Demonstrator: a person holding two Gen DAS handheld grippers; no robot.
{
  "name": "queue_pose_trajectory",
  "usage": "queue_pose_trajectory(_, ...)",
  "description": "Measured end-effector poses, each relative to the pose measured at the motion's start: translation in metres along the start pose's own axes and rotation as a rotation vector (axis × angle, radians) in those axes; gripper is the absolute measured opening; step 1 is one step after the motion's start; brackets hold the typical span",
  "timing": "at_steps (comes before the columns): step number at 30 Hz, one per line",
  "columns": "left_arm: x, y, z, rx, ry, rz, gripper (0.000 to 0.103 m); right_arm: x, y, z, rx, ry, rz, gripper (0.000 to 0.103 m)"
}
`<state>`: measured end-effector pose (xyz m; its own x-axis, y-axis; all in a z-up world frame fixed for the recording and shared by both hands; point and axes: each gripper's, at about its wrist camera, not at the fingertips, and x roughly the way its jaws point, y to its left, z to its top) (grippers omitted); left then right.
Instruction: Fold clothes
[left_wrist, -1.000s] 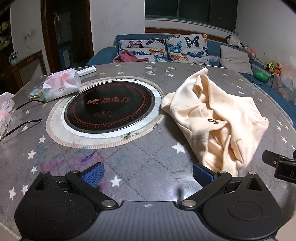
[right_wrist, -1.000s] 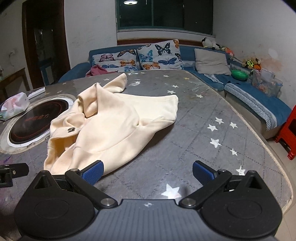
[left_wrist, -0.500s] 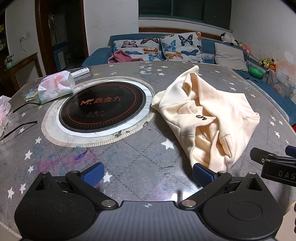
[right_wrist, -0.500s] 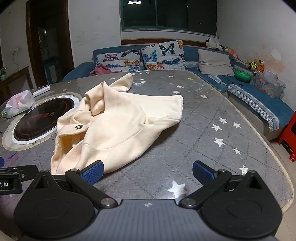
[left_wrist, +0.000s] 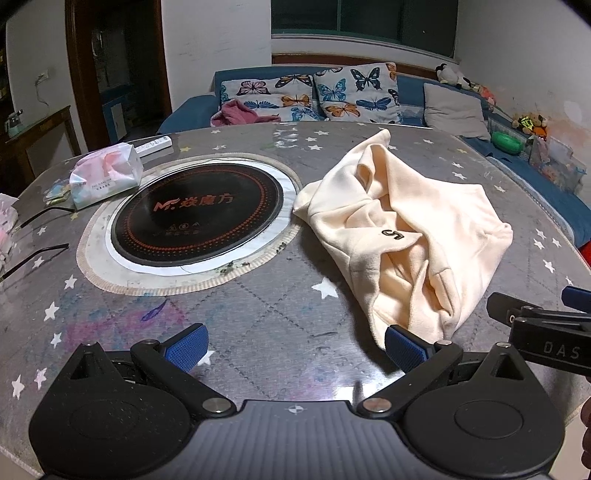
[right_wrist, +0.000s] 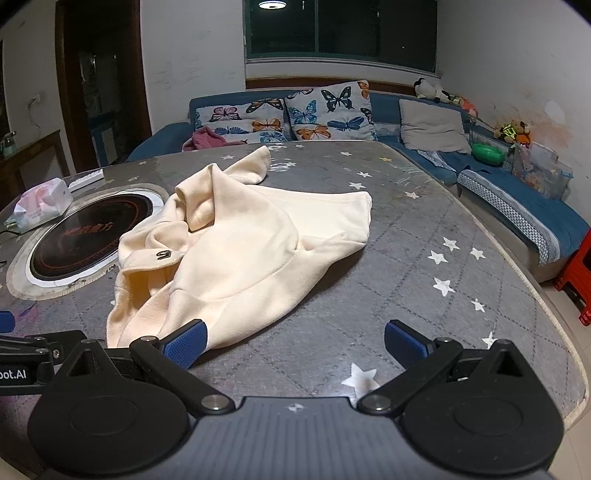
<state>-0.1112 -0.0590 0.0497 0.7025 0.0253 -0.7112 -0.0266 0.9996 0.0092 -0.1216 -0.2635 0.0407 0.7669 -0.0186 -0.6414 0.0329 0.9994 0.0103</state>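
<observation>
Fingers spread on your left gripper (left_wrist: 295, 345) and right gripper (right_wrist: 295, 343), both empty; crumpled cream fleece hoodie (right_wrist: 240, 251) lies beside round glass induction hob (left_wrist: 197, 212), soft tissue pack (left_wrist: 107, 179) beyond.

Garment (left_wrist: 406, 229) lies crumpled on the table (left_wrist: 258, 317), just right of the inset cooktop (left_wrist: 197, 218). Tissue pack (left_wrist: 105, 175) sits left of the cooktop, remote (left_wrist: 153, 144) behind it. Sofa (right_wrist: 517, 206) runs behind and right of the table, cushions (right_wrist: 325, 110) on it.
</observation>
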Motion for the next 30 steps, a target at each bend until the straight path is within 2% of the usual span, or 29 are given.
queue_pose_trajectory(30,0.0064,-0.0029,0.0031,0.01,0.021,0.002,0.103,0.0086,0.0044,0.0016,-0.004,0.017,0.01,0.103)
